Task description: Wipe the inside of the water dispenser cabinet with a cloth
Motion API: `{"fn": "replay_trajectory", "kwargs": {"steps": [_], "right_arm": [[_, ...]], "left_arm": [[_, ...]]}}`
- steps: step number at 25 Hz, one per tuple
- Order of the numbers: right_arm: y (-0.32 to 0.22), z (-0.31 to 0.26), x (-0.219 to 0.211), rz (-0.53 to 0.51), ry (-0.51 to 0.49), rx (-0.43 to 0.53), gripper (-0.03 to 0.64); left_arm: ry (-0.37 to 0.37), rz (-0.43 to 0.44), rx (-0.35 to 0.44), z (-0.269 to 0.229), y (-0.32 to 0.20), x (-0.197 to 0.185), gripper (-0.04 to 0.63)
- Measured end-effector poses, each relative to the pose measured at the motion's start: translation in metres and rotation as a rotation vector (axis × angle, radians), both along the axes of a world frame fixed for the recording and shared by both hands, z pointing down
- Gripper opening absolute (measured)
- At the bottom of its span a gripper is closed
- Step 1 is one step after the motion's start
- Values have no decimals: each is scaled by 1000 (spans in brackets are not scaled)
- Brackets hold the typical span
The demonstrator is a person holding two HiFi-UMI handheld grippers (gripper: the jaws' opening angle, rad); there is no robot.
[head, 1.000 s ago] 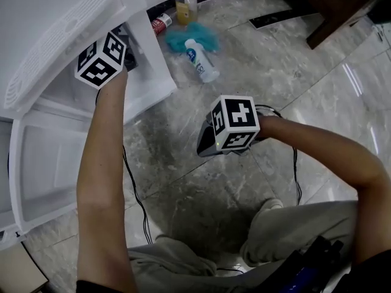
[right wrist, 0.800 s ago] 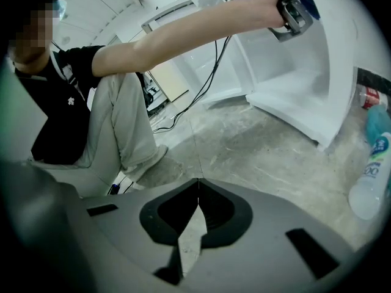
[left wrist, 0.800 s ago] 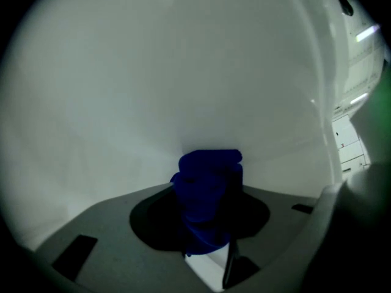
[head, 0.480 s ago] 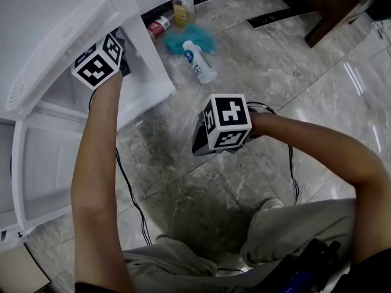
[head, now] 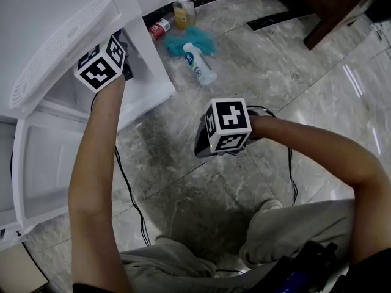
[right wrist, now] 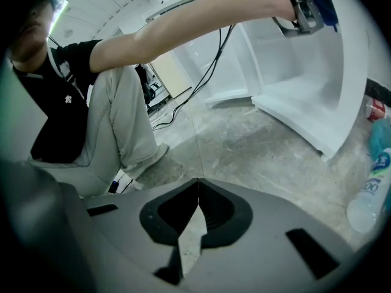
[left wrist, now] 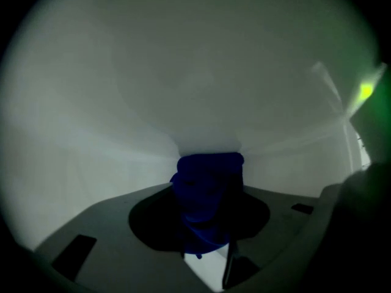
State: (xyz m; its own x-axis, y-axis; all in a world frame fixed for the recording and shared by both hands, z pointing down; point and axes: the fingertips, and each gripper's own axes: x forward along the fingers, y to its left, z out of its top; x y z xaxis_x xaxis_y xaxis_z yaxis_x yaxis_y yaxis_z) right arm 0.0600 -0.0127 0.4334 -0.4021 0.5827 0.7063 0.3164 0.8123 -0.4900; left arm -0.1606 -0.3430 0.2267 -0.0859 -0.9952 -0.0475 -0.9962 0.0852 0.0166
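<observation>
The white water dispenser cabinet [head: 148,83] stands open on the floor at the left, its door [head: 41,163] swung out toward me. My left gripper [left wrist: 209,161] reaches level into the cabinet, shut on a bunched dark blue cloth [left wrist: 204,203] held against the white inner wall [left wrist: 195,72]. In the head view only its marker cube [head: 101,61] shows at the cabinet mouth. The right gripper view shows that gripper and the blue cloth [right wrist: 328,6] inside the cabinet [right wrist: 305,99]. My right gripper [right wrist: 197,191] hangs over the marble floor, angled down, shut and empty; its cube [head: 228,124] is mid-frame.
On the floor right of the cabinet lie a white bottle [head: 200,61], a teal cloth [head: 201,39], a yellow bottle [head: 184,9] and a red can [head: 160,25]. Dark wooden furniture [head: 342,5] stands at the back right. A black cable [head: 130,191] trails by my knees.
The left gripper's cube has rolled a little at the cabinet mouth. The right gripper stays in place, still shut.
</observation>
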Motion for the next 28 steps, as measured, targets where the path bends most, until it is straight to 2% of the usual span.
{"fn": "replay_trajectory", "kwargs": {"steps": [7, 11, 14, 16, 19, 23, 28], "right_arm": [[-4, 0, 10, 15, 13, 19, -2], [-16, 2, 10, 53, 8, 44, -2], [-45, -5, -5, 157, -37, 66, -2], [-73, -13, -19, 237, -91, 122, -2], [-115, -30, -38, 349, -167, 205, -2], [-147, -56, -58, 466, -258, 274, -2], [-151, -69, -65, 444, -302, 358, -2]], "left_arm": [[-19, 8, 1, -1, -6, -6, 152], [-27, 91, -89, 15, 7, 6, 152], [-106, 219, -213, 47, 31, 27, 152], [-226, 331, -311, 68, 53, 45, 153], [-410, 510, -388, 85, 89, 69, 153], [-473, 727, -483, 107, 137, 95, 153], [-533, 861, -609, 147, 194, 110, 153]]}}
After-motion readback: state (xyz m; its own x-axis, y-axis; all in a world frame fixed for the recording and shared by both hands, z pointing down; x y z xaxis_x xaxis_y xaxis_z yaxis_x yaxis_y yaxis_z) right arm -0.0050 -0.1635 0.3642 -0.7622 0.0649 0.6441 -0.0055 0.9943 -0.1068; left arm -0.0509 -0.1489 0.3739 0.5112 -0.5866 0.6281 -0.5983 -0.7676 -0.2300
